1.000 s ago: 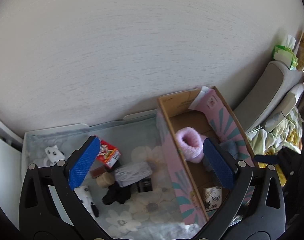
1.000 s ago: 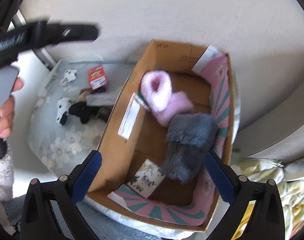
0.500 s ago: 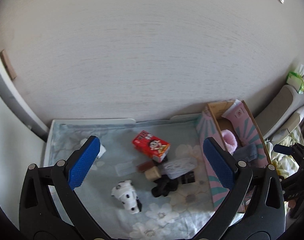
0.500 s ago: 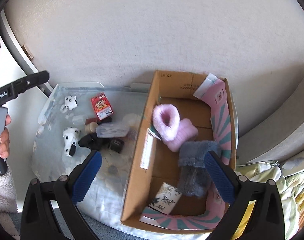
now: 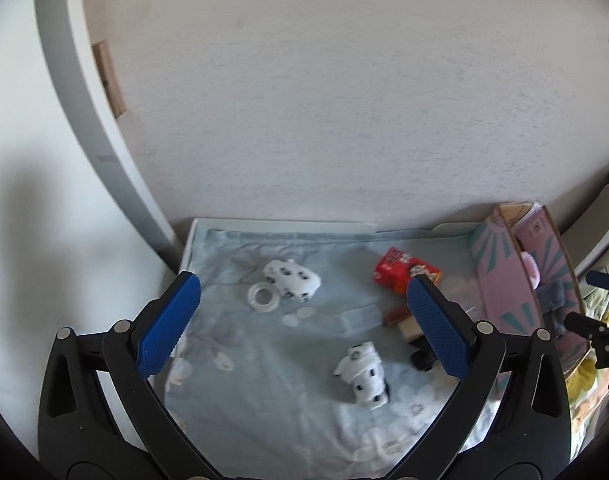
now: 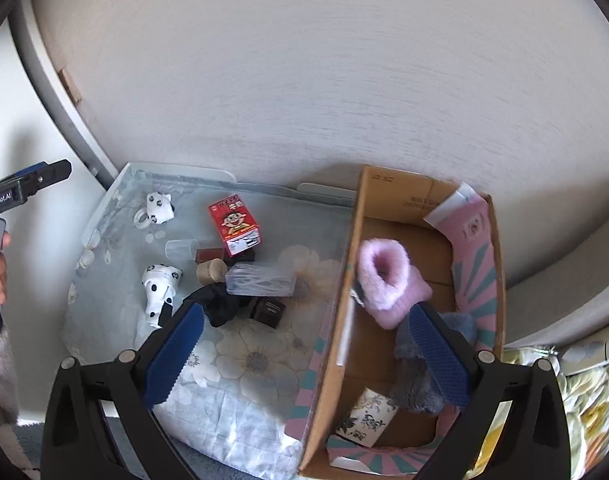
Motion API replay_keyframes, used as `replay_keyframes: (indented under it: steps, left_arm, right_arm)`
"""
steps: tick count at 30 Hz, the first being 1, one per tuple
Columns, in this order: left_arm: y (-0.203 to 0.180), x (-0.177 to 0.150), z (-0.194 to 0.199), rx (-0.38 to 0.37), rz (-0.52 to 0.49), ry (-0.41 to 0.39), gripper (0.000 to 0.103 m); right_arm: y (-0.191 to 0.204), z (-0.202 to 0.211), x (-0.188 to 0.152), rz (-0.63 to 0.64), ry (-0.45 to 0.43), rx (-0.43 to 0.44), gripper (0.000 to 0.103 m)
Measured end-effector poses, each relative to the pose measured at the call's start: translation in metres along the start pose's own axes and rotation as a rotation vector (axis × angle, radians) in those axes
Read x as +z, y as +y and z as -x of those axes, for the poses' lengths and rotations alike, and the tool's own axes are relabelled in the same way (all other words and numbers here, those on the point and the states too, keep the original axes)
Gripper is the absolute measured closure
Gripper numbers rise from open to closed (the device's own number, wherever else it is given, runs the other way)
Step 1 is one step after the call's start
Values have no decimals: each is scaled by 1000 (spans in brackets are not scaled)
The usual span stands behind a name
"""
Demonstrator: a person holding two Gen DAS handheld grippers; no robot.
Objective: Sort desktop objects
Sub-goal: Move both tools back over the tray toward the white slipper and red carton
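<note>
Between the spread blue pads of the left gripper (image 5: 304, 320), nothing held. Just ahead-right lies a white black-spotted plush slipper (image 5: 362, 374), long axis along the fingers, on the floral cloth (image 5: 264, 420). Right gripper (image 6: 304, 354), also spread and empty, hangs over the cardboard box (image 6: 388, 184) rim, farther off.

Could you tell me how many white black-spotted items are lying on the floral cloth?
2: one spotted item near the cloth's far left corner beside a clear ring, the other nearer, left of the black fabric. More may be hidden.
</note>
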State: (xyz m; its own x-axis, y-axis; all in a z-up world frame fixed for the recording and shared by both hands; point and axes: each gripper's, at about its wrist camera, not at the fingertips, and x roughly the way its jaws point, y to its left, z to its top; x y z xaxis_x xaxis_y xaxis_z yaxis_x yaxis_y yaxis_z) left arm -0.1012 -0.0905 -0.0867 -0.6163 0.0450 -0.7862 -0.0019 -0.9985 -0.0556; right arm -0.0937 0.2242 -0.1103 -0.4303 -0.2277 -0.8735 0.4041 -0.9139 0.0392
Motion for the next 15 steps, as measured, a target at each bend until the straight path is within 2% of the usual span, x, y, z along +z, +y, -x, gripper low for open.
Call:
replay_keyframes:
  steps: [6,9,11,15]
  left_arm:
    - [25,-13,-24,-20,6,57,0]
    - [31,-16,-43,-41,-8,95,0]
    - [32,-16,-59,-56,-29,117,0]
    - [32,-15,-105,-82,-98,155,0]
  right_arm:
    - [25,-17,15,63,21,22,1]
    - [40,-33,28,136,25,17,1]
    - [50,-50,36,183,48,14,1]
    - [65,-86,53,241,73,77,1]
